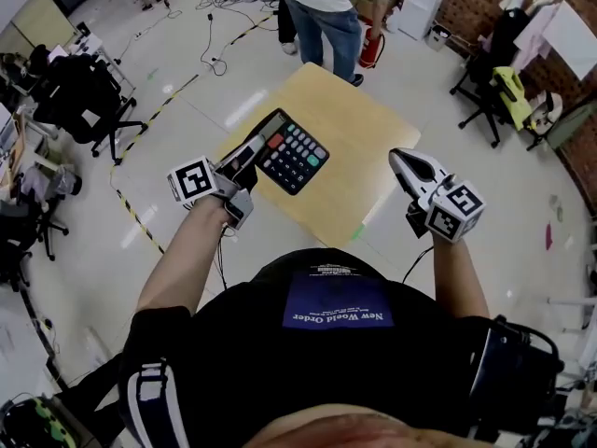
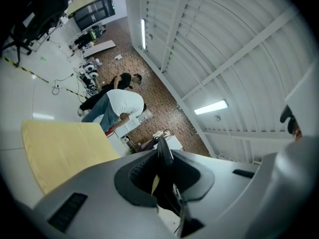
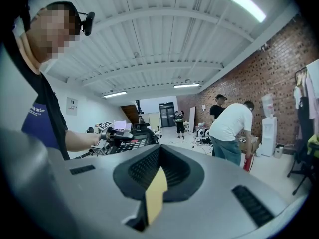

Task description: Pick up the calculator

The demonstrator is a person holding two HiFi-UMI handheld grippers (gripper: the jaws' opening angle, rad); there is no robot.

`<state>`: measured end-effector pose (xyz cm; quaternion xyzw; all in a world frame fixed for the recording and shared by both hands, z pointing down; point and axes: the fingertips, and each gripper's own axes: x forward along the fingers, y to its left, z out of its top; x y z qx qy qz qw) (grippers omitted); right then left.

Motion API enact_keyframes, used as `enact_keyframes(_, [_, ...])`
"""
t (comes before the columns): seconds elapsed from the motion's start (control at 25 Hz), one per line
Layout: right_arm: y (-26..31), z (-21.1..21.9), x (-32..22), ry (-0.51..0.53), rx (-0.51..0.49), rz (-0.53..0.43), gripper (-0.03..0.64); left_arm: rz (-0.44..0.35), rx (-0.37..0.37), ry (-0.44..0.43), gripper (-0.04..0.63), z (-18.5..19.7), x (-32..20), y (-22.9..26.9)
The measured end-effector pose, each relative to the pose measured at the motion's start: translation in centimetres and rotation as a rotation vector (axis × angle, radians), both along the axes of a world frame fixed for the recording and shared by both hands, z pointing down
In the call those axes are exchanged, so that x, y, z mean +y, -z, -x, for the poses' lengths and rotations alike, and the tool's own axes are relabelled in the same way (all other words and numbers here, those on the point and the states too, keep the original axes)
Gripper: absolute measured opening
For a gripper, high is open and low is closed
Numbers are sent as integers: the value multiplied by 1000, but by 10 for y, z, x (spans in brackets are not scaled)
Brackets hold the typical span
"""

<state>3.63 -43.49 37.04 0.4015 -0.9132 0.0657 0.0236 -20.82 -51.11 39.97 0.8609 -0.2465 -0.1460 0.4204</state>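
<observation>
The black calculator [image 1: 294, 154], with its red and teal keys, is lifted off the light wooden table [image 1: 350, 124] and hangs over the table's near left corner. My left gripper [image 1: 250, 157] is shut on its left end. In the left gripper view the calculator [image 2: 165, 156] shows edge-on as a thin dark blade between the jaws. My right gripper [image 1: 403, 160] hovers over the table's right edge, jaws together with nothing in them. In the right gripper view, that gripper [image 3: 158, 166] looks across at the held calculator [image 3: 128, 143].
A person in a white shirt and jeans [image 1: 326, 3] bends over beyond the table's far corner, beside a red fire extinguisher [image 1: 371, 49]. Office chairs stand at the left [image 1: 89, 101] and the right [image 1: 494, 91]. Yellow-black tape [image 1: 140, 217] and cables run over the floor.
</observation>
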Motion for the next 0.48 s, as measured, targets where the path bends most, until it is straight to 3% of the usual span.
enact_keyframes(0.28, [16, -6, -10, -26, -34, 22, -15, 60, 123, 31, 69, 0, 19, 0])
enact_keyframes(0.48, [26, -10, -14, -5, -65, 29, -15, 60, 70, 64, 69, 3, 22, -4])
